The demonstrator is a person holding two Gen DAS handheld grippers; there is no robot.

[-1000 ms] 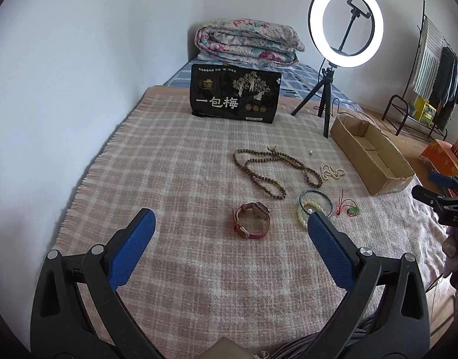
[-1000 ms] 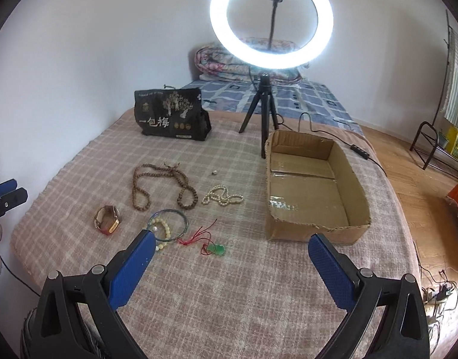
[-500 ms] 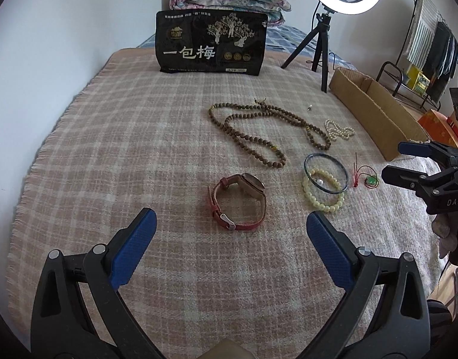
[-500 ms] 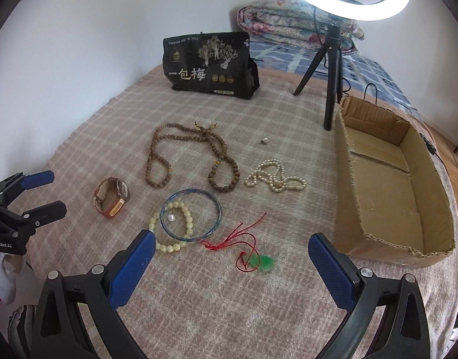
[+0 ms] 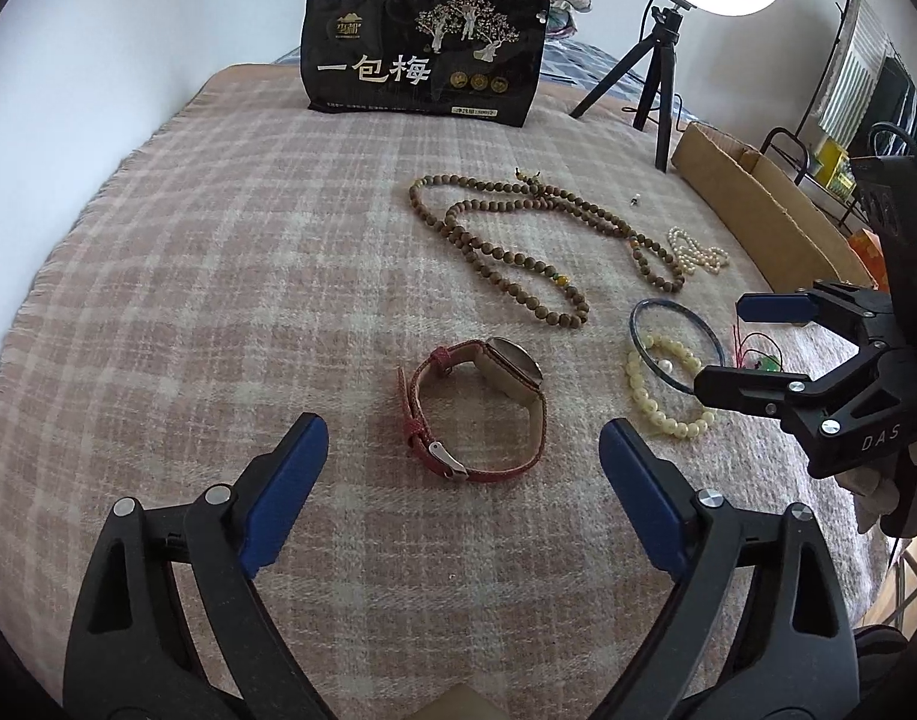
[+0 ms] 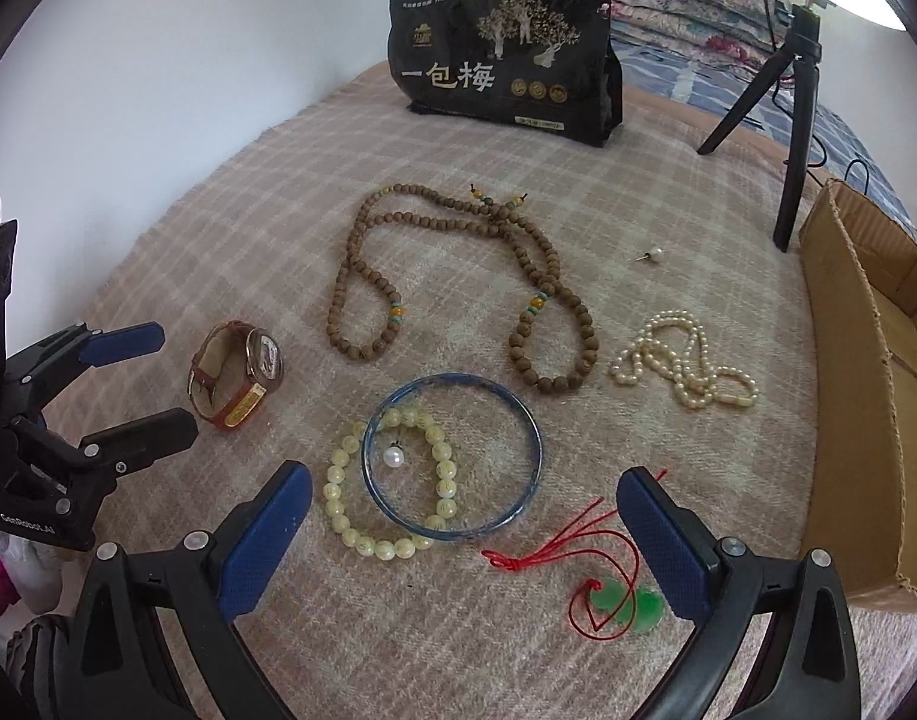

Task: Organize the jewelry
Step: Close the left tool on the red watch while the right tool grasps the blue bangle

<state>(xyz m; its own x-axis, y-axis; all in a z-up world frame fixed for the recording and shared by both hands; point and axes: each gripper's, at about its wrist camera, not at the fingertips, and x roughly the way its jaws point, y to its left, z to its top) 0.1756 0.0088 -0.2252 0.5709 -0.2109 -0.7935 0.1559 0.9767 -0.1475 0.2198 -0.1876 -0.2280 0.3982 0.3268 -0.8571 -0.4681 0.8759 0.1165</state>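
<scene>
Now, laid out on the blanket (image 6: 230, 228) of the bed, left to right in the right wrist view:

- Left gripper (image 6: 149, 381): fingers spread wide and empty, though they have just been closing a little. It has come down since a second ago and points at the watch.
- Watch (image 6: 236, 372): red strap, lying on its side just beside the left gripper's fingertips, untouched.
- Wooden bead necklace (image 6: 458, 282): looped, farther back, in front of the black bag (image 6: 500, 60).
- Pale bead bracelet (image 6: 386, 492) and blue bangle (image 6: 452, 456): overlapping, with a loose pearl (image 6: 393, 456) inside the bangle.
- Right gripper (image 6: 461, 531): fingers spread, nothing between the pads. It has also dropped closer and hovers over the bangle and the red cord.
- Green pendant on red cord (image 6: 626, 603): nearest the camera, partly behind the right finger.
- Pearl strand (image 6: 686, 366) and a small pearl stud (image 6: 653, 255): right of the wooden beads.
- Cardboard box (image 6: 860, 360): far right, apparently empty where its floor shows.

Judgement: both hands have closed in to pick; nothing is yet gathered, so the sorting is at its start.
</scene>
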